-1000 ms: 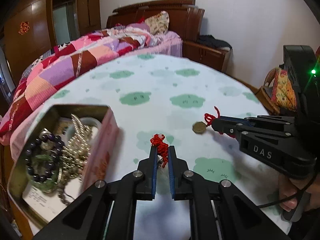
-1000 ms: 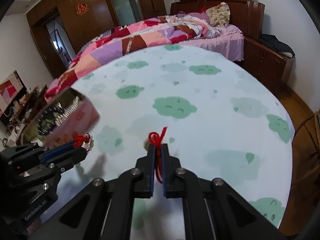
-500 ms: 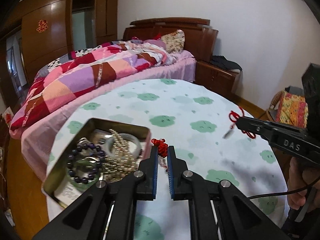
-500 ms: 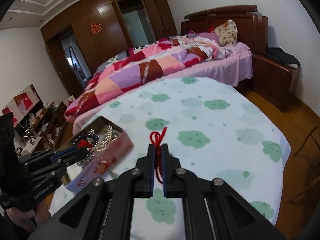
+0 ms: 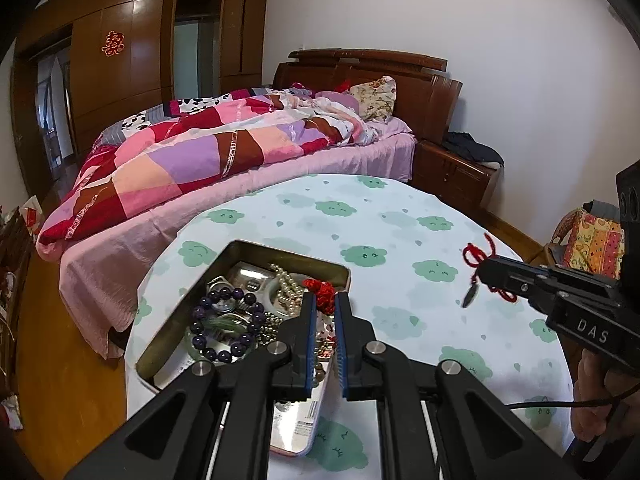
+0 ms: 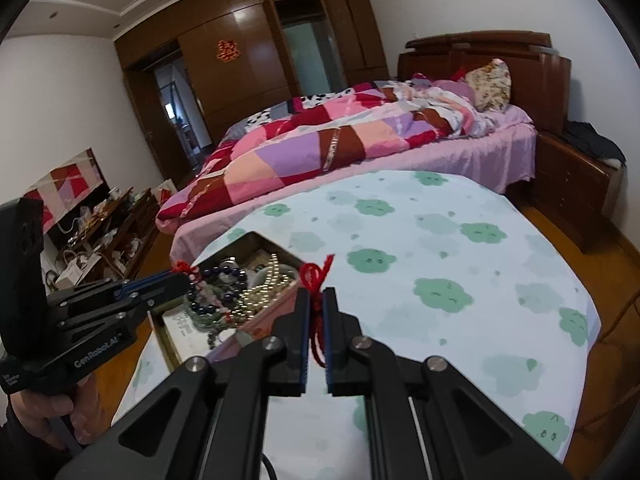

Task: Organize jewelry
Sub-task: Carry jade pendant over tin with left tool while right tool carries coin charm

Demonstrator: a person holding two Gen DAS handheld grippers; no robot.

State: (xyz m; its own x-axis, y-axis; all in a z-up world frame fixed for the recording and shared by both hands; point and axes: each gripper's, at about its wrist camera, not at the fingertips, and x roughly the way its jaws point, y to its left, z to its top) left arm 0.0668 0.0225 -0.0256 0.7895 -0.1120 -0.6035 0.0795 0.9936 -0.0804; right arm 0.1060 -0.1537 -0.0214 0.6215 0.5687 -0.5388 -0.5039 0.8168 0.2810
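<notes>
- Left wrist view: left gripper [image 5: 323, 300] was clamped on a red knotted cord [image 5: 323, 293], knot bunched between the blue pads right at the tips.
- Below and left of its jaws sat the open metal tin [image 5: 345, 276] on the cloud-print tablecloth [image 5: 400, 216]; tips were over the tin's right-hand part.
- Inside the tin, left of the jaws: dark purple bead bracelet [image 5: 224, 330], pale pearl strand [image 5: 286, 286], a silver watch-like piece [image 5: 248, 278]. Other contents too tangled to tell.
- Right of the jaws, well apart, right gripper [image 5: 482, 268] came in from the picture's right side, closed on a second red cord [image 5: 476, 254]; a small dark pendant [image 5: 471, 295] hung off it above the cloth, not touching.
- A hand [image 5: 600, 404] held that gripper's handle at lower right.
- Right wrist view: right gripper [image 6: 317, 294] pinched shut on the red cord [image 6: 316, 276]; loop stuck out past the tips, tail ran down between the pads.
- Tin [image 6: 248, 240] lay left of and just beyond its jaws, beads [image 6: 224, 276] and pearls [image 6: 260, 292] visible inside.
- Left gripper [image 6: 191, 273] reached in from the left, tips over the tin, closed on its red knot [image 6: 182, 267].
- Pendant not visible in this view.
- Bed with patchwork quilt [image 6: 340, 140] sat beyond the table edge.
</notes>
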